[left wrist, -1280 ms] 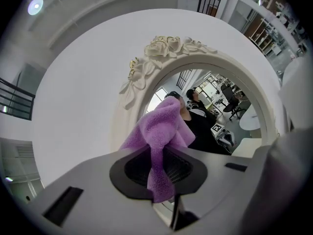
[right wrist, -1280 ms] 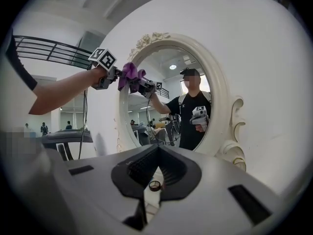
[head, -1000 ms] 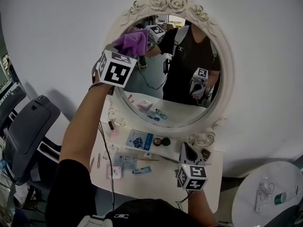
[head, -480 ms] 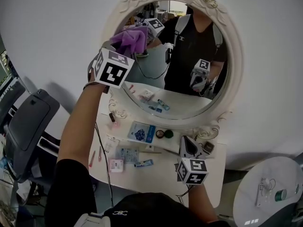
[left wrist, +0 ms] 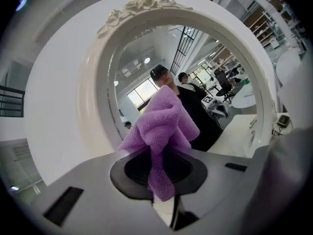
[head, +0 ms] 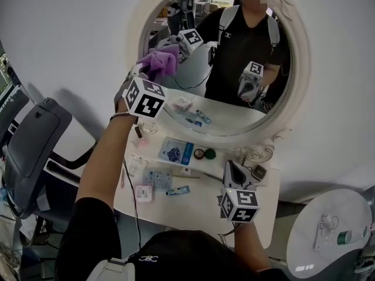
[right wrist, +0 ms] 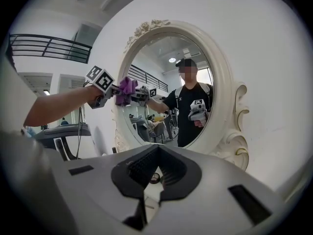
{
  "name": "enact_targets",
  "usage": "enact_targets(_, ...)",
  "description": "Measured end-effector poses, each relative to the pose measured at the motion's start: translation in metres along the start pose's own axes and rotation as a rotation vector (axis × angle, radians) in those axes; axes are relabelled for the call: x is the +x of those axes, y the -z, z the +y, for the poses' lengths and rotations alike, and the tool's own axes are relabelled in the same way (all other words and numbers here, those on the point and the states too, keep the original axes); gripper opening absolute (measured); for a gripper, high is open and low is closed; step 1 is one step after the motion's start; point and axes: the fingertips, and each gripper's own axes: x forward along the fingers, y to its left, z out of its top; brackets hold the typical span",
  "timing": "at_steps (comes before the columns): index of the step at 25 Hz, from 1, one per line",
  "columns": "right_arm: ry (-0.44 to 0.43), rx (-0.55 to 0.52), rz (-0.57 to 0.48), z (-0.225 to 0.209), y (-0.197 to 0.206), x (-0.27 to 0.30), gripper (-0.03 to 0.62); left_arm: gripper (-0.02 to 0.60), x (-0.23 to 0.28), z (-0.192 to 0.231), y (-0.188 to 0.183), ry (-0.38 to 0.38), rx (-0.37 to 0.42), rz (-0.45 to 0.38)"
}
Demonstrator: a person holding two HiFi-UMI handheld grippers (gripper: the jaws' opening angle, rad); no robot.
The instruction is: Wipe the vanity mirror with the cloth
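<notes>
- Purple terry cloth [left wrist: 164,126] is bunched and pinched between the jaws of the left gripper [left wrist: 162,180]. One fold hangs down through the closed jaws and the rest fans out above them.
- In the head view the cloth is pressed against the glass of the vanity mirror [head: 199,81] at its left side, close to the cream, rose-carved frame. Cloth and reflection meet there.
- The left arm reaches up and forward from the lower left, with the marker cube just below the cloth.
- The right gripper [right wrist: 152,180] sits low over the white vanity table [head: 202,212], well apart from the glass. Its jaws are drawn narrow, almost together, and hold nothing.
- On the table, below the frame, lie a blue packet [head: 176,152] and two small round tins [head: 204,154] just beside it, with a few smaller packets nearer the person.
- The glass reflects a person in a dark top with both grippers.
- A grey chair [head: 32,151] stands left of the table — a round white side table [head: 328,233] is at the lower right.
</notes>
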Motion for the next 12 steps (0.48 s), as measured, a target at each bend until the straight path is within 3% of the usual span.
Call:
enact_targets(4,0.009,-0.004,0.006,-0.001,0.002,-0.003,0.009,0.058,0.01,-0.029,0.045,0.045,0.034,0.069)
enact_targets(12,0.02,-0.011,0.017,0.003,0.007,-0.009,0.008,0.058,0.018,-0.075,0.09,0.128,-0.015,0.087)
